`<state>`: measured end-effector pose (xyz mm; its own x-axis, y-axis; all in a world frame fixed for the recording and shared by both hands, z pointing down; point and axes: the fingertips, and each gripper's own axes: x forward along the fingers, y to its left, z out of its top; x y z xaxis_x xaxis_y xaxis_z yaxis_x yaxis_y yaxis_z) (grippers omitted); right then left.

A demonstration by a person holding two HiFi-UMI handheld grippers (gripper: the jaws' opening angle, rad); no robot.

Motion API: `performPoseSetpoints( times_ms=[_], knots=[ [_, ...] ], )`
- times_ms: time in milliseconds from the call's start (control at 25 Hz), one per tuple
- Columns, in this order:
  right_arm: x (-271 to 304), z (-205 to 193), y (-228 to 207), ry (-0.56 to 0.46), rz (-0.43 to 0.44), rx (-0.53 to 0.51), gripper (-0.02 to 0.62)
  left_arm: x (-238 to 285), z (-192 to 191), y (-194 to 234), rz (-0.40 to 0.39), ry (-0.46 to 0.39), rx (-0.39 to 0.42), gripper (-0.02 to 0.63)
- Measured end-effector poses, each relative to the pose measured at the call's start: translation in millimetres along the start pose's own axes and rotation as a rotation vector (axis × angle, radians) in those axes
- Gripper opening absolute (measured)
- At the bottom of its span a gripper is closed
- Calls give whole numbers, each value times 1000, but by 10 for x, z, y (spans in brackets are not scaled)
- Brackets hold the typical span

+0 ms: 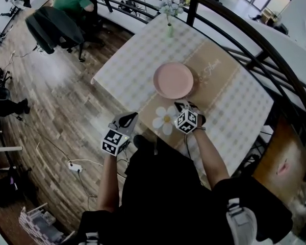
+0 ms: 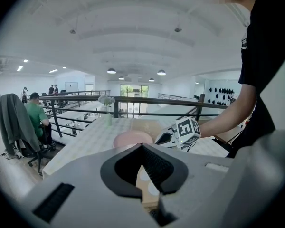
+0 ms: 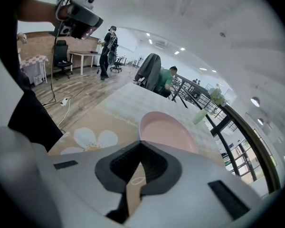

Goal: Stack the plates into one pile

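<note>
My right gripper has its jaws pressed together at the tips with nothing between them; through the slot below the tips I see only the tan runner. The left gripper is the same, jaws closed and empty. It hangs off the near edge of the worktop, over the floor, while the right one sits above the runner just beside the daisy print.

The pink plate lies on the runner just ahead of the right gripper, near the middle of the worktop. I find no other plate in any view, and I cannot tell whether this is one plate or a pile already made.

My worry is an advance with the jaws closed like this; they would strike the rim instead of straddling it and shove the plate along the runner, which may drag with it; pushed far enough, it heads for the vase of flowers and the far edge by the railing. A one-sided pinch on the near rim could also tip the plate and let it slip.
</note>
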<state>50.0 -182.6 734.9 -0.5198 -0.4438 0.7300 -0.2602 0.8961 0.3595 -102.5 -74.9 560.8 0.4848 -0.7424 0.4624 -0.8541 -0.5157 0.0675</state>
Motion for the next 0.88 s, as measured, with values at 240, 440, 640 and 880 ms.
performPoseSetpoints(
  times_ms=[240,440,640,880],
  knots=[
    [-191,107,-61,-51,-9,79,-3,98,35,-40,-44,2,10,0],
    [-354,182,-131,-101,-41,123,-3,192,66,-80,-76,-3,25,0],
    [-522,239,-169,-145,-55,175,-3,277,101,-116,-107,-7,40,0],
    [-649,230,-169,-155,-77,179,-3,358,209,-145,-146,-19,64,0]
  ],
)
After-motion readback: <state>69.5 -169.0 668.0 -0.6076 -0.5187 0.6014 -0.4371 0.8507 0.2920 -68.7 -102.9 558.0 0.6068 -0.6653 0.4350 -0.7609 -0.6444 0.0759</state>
